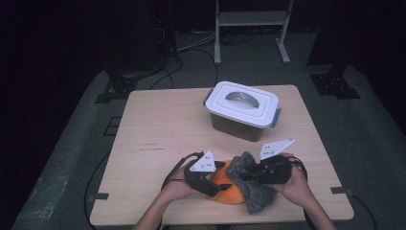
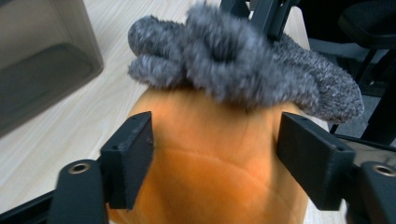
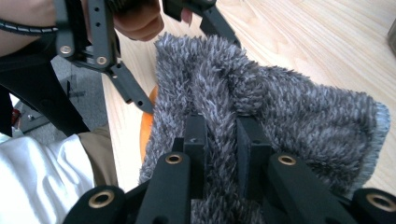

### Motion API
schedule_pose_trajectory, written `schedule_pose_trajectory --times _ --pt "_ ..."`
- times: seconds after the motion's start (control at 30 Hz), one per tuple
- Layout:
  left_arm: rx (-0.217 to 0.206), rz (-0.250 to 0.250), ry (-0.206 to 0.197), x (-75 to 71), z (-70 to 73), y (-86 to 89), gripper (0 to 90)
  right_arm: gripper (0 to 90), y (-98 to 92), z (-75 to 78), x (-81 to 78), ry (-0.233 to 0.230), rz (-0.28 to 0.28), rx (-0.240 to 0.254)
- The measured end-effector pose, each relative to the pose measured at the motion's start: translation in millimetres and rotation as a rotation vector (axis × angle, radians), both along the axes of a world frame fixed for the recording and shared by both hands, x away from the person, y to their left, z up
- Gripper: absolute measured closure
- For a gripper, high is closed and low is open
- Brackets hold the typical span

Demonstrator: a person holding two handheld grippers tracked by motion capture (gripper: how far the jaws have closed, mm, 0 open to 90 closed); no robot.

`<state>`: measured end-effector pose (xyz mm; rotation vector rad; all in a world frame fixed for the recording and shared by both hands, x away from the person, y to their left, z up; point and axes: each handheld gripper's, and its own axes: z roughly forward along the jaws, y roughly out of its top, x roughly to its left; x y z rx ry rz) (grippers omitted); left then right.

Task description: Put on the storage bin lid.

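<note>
A soft orange thing (image 1: 224,186) lies near the table's front edge, with a grey fuzzy cloth (image 1: 257,199) draped over its right side. My left gripper (image 1: 216,184) comes in from the left. In the left gripper view its jaws (image 2: 215,154) stand on either side of the orange thing (image 2: 210,126) and both pads touch its flanks; the grey cloth (image 2: 233,60) caps its far end. My right gripper (image 1: 245,173) reaches in from the right. In the right gripper view it (image 3: 219,140) is shut on a fold of the cloth (image 3: 289,102). A sliver of orange (image 3: 146,126) shows beneath the cloth.
A grey bin with a white clip-on lid (image 1: 242,110) stands at the back middle of the wooden table (image 1: 158,124), and its wall (image 2: 42,70) is close on the left in the left gripper view. Metal frame legs (image 1: 251,19) stand on the floor beyond the table.
</note>
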<state>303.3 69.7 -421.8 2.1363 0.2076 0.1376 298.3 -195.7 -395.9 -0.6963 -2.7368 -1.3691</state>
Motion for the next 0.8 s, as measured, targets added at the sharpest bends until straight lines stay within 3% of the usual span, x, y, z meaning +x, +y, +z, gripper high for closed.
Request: schedule_pose_trajectory --times 0.27,0.43,0.47,0.6,0.63,0.73,0.8 --pt "0.007 0.012 0.064 10.6 -9.6 19.2 32.2 75.9 -20.3 -11.6 5.2 0.047 -0.043 0.021" --pt "0.001 0.011 0.08 11.9 -10.4 22.5 31.3 75.8 -29.0 -19.2 7.8 0.073 -0.059 0.024" --pt "0.003 0.016 0.078 12.1 -9.7 21.4 29.5 75.8 -29.3 -19.6 7.9 0.073 -0.06 0.025" --pt "0.018 0.063 0.102 15.4 -11.3 14.5 8.4 75.8 -26.5 -21.8 7.3 0.077 -0.062 0.022" --pt "0.014 0.063 0.124 17.3 -12.9 13.0 8.0 75.8 -26.2 -22.3 7.4 0.078 -0.062 0.024" --pt "0.013 0.044 0.134 18.1 -14.3 11.2 10.9 75.8 -26.8 -22.7 8.5 0.081 -0.065 0.028" --pt "0.015 0.039 0.09 15.3 -11.2 11.4 22.2 76.2 -27.4 -22.8 9.5 0.084 -0.068 0.032"
